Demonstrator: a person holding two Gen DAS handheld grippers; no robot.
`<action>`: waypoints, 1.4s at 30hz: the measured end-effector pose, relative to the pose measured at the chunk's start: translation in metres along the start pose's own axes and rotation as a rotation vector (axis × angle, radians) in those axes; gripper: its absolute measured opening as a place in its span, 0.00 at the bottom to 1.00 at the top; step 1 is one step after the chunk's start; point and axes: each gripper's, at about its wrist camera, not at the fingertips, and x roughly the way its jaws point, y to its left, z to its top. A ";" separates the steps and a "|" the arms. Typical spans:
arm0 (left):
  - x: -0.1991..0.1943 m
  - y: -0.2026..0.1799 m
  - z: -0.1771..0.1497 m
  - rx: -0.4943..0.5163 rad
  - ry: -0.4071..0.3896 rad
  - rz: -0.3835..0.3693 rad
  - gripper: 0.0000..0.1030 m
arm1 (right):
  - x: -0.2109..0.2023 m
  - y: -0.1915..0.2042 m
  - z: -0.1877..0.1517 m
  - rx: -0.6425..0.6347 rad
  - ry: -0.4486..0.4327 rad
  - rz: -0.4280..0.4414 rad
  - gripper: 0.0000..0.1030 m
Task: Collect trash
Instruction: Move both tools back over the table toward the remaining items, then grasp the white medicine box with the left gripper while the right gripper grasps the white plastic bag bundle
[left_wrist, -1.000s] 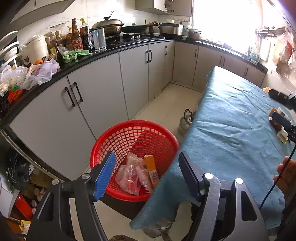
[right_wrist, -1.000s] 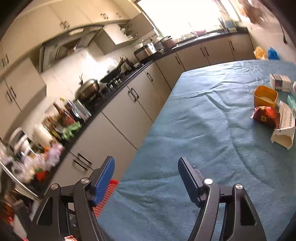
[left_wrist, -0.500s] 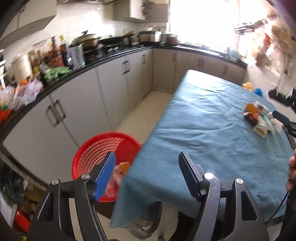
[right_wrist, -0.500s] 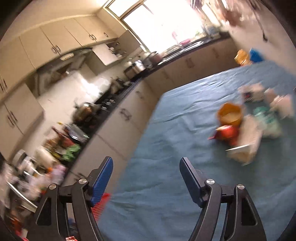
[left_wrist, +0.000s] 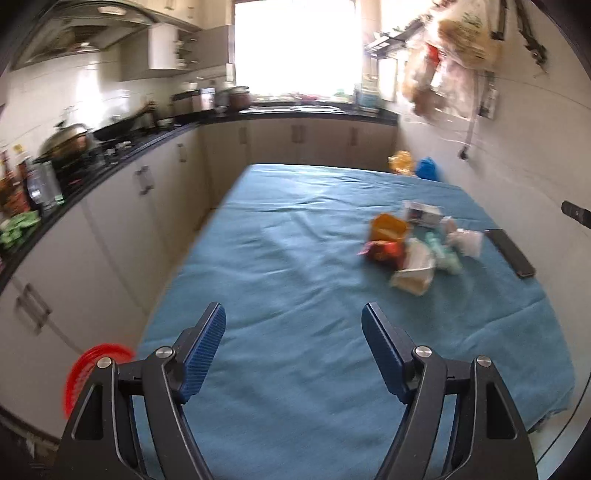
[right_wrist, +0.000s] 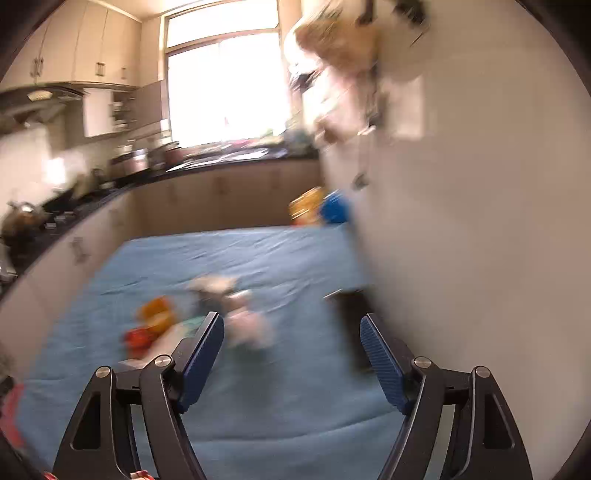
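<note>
- We see the trash (left_wrist: 413, 245) lying in a loose heap on the blue cloth (left_wrist: 295, 280), toward the far right of the table; it includes an orange tub (left_wrist: 388, 227), a red wrapper (left_wrist: 382, 251), a white carton (left_wrist: 413, 275) and a small box (left_wrist: 423, 214).
- A second ago our left view looked down into the red basket (left_wrist: 92, 363); now only its rim shows at the lower left, beside the table's edge, and the heap sits ahead.
- Our left gripper (left_wrist: 293, 349) hangs above the near cloth, fingers spread wide, nothing between them, well apart from the trash.
- Our right gripper (right_wrist: 291, 349) is also spread and empty. Its view is heavily blurred; the heap, at the right edge a second ago, now sits just beyond its left finger (right_wrist: 201, 354).
- A dark flat device (left_wrist: 511, 253) lies right of the heap.
- Counter (left_wrist: 110, 155) and cabinets run along the left.
</note>
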 end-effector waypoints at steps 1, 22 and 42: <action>0.009 -0.011 0.005 0.007 0.009 -0.025 0.73 | -0.001 -0.009 0.003 -0.010 -0.008 -0.023 0.84; 0.147 -0.104 0.032 0.065 0.197 -0.344 0.74 | 0.158 0.010 -0.053 0.237 0.323 0.335 0.77; 0.143 -0.104 0.014 0.018 0.227 -0.399 0.45 | 0.201 0.043 -0.051 0.183 0.374 0.353 0.33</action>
